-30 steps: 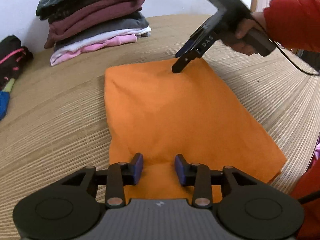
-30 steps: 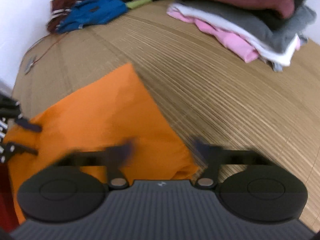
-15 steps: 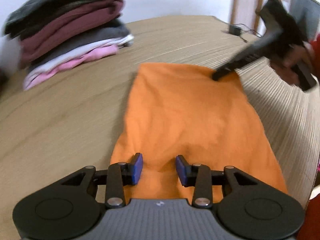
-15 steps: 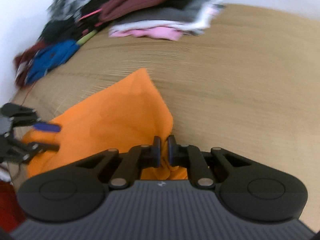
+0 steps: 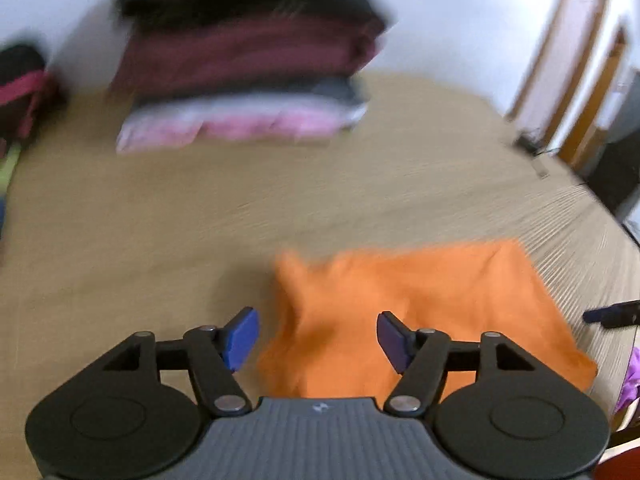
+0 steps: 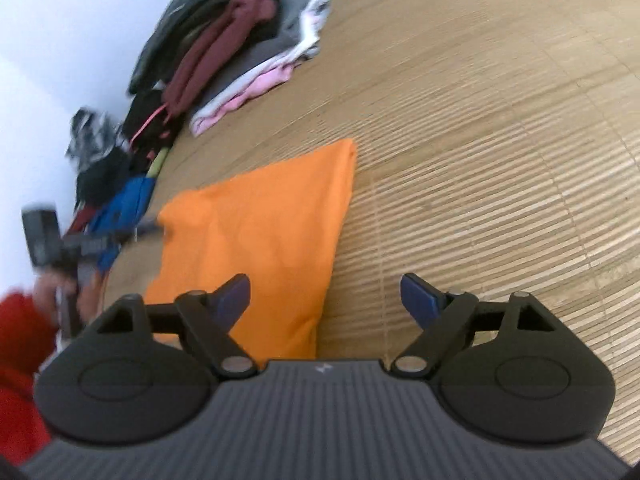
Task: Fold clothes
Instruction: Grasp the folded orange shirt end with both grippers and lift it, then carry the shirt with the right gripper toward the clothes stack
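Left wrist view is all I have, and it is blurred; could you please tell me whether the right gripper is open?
Observer: Yes, the right gripper is open, holding nothing.
Operator: Where is it relative to the folded orange cloth?
Observer: Straddling the cloth's near right edge: one finger over cloth, the other over the woven bamboo mat.
Operator: Anything left of the cloth?
Observer: A crumpled blue garment lies on the mat there.

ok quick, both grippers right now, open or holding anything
left gripper: jaws wide open, holding nothing, over the near edge of the orange cloth.
right gripper: jaws wide open, holding nothing, over the cloth's edge.
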Available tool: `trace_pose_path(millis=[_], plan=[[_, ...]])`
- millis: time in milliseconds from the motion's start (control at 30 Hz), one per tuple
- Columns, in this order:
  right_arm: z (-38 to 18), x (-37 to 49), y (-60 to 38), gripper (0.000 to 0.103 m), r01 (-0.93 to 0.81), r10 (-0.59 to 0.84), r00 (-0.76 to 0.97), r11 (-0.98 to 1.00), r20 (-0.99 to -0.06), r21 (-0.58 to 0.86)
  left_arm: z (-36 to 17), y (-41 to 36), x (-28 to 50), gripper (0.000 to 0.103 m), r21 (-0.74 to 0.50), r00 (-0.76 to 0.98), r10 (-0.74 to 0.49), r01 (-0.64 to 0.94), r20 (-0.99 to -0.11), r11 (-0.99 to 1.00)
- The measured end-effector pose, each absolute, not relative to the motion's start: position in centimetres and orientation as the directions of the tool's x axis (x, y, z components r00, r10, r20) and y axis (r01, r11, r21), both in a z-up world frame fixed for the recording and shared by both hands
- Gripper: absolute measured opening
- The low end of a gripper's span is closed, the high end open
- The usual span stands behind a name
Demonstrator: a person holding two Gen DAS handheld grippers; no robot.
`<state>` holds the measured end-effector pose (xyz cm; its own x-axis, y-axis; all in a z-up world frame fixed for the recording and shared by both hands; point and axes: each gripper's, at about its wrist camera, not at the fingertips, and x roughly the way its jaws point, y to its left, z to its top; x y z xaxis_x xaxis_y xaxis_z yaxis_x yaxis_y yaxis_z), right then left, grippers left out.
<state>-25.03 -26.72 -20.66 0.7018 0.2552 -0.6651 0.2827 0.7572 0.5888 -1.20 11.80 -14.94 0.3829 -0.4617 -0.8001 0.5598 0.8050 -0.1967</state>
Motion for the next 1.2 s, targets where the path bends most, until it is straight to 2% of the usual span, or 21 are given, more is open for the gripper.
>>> trace_pose_path(millis=[67, 233, 300, 333, 367, 433, 467, 500, 633, 800, 933, 1133, 1200], plan=[[-21.1, -23.8, -26.7, 0.085, 0.337, 0.255, 0.675, 0.729, -0.693, 0.596, -16.0, 12.1, -1.8, 0.053, -0.219, 0.322, -0.428, 0.522, -0.845, 0.824], [-21.6, -21.8, -24.9, 0.085, 0.328, 0.278, 0.653, 0.735, -0.704, 0.594, -16.9, 11.4, -4.1, 0.054, -0.236, 0.309, -0.429, 0.504, -0.848, 0.831], [-21.5, -20.9, -23.8, 0.085, 0.295, 0.289, 0.638, 0.765, -0.714, 0.573, -17.0, 10.8, -4.1, 0.047, -0.271, 0.289, -0.450, 0.494, -0.845, 0.826], [-21.4, -20.7, -23.6, 0.085, 0.273, 0.301, 0.626, 0.779, -0.719, 0.564, -17.0, 10.7, -3.8, 0.027, -0.303, 0.267, -0.468, 0.483, -0.842, 0.822], [-21.3, -20.3, -23.1, 0.085, 0.251, 0.311, 0.612, 0.795, -0.727, 0.552, -17.3, 10.9, -3.5, 0.017, -0.349, 0.241, -0.491, 0.457, -0.837, 0.819], [-21.1, -19.3, -22.2, 0.059, 0.223, 0.303, 0.582, 0.833, -0.754, 0.507, -17.9, 11.3, -3.1, 0.013, -0.415, 0.225, -0.527, 0.401, -0.820, 0.817], [-21.0, -18.9, -21.7, 0.024, 0.218, 0.285, 0.567, 0.853, -0.773, 0.474, -18.1, 11.6, -3.1, 0.012, -0.436, 0.229, -0.539, 0.378, -0.811, 0.817], [-21.0, -18.6, -21.6, 0.018, 0.239, 0.252, 0.549, 0.866, -0.797, 0.439, -18.3, 12.0, -3.2, 0.011, -0.455, 0.234, -0.550, 0.358, -0.802, 0.815], [-21.5, -18.4, -23.4, 0.014, 0.272, 0.356, 0.564, 0.772, -0.745, 0.575, -18.7, 13.7, -3.7, 0.009, -0.522, 0.264, -0.583, 0.267, -0.769, 0.810], [-16.9, -17.4, -25.1, 0.011, 0.194, 0.399, 0.702, 0.689, -0.590, 0.698, -16.7, 14.7, -3.4, 0.009, -0.609, 0.305, -0.660, 0.252, -0.687, 0.752], [-11.7, -13.2, -24.1, 0.011, 0.044, 0.415, 0.734, 0.760, -0.537, 0.648, -15.9, 14.7, -2.5, 0.009, -0.615, 0.329, -0.666, 0.257, -0.670, 0.746], [-5.5, -7.2, -19.8, 0.009, -0.172, 0.491, 0.716, 0.813, -0.497, 0.556, -18.2, 15.9, -2.4, 0.010, -0.680, 0.351, -0.686, 0.163, -0.637, 0.715], [-3.5, -5.4, -18.2, 0.009, -0.241, 0.517, 0.704, 0.819, -0.486, 0.521, -18.7, 16.6, -2.7, 0.014, -0.703, 0.350, -0.696, 0.130, -0.627, 0.699]])
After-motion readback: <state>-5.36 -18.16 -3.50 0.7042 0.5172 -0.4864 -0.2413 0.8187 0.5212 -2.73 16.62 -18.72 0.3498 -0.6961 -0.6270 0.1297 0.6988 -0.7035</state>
